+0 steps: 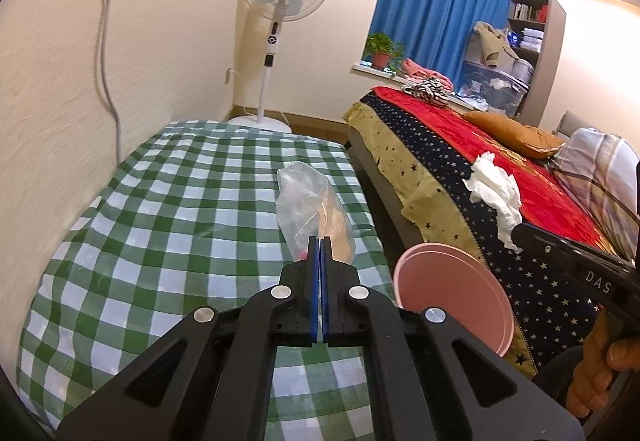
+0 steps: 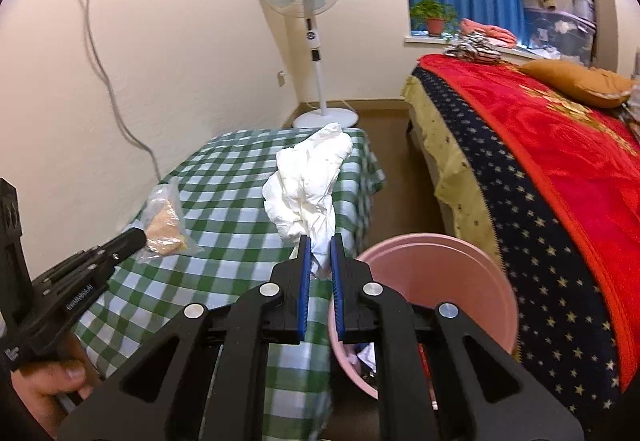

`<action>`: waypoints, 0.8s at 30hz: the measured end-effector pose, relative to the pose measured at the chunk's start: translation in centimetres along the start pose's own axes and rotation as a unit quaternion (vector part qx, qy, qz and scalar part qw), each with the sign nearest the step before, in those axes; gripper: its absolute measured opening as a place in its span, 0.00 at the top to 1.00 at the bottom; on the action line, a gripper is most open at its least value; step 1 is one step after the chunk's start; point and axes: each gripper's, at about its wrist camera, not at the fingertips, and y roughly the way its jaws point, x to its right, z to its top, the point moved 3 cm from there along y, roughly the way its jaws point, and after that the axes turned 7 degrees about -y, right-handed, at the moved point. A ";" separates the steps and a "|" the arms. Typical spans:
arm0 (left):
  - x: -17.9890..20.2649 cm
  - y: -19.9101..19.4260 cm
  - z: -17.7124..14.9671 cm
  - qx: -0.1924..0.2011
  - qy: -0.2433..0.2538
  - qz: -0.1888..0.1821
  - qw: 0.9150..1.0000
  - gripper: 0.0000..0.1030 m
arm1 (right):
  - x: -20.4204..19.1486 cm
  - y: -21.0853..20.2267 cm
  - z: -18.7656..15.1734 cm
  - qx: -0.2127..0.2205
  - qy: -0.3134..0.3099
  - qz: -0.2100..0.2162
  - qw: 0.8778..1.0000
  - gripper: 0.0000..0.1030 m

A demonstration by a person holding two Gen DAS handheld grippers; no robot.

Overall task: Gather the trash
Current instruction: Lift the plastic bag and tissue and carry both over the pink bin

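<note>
Right gripper (image 2: 319,237): clamped on crumpled white tissue (image 2: 308,185), wad held aloft over the right edge of the checked worktop (image 2: 240,169), beside the near rim of the pink bin (image 2: 472,245).
Left gripper (image 1: 321,239): shut tight on clear plastic bag (image 1: 304,197) with tan contents, lifted above the same checked cloth, near its right edge.
Bin: on the floor between worktop and bed (image 2: 560,161), mouth open, scraps already inside.
Handling note, judged: best carried fully over the bin mouth before release, one load at a time; tissue light and trailing, bag likely to cling to the pads.
</note>
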 end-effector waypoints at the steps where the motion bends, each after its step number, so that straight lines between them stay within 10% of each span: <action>1: 0.2 0.0 -0.1 0.000 0.002 -0.002 1.000 1.00 | 0.6 -0.1 -0.4 0.000 0.007 -0.004 1.000 0.90; 24: 6.9 3.8 -2.3 -0.028 0.037 -0.063 0.997 1.00 | 7.8 -0.3 -4.0 -0.002 0.060 -0.098 0.993 0.90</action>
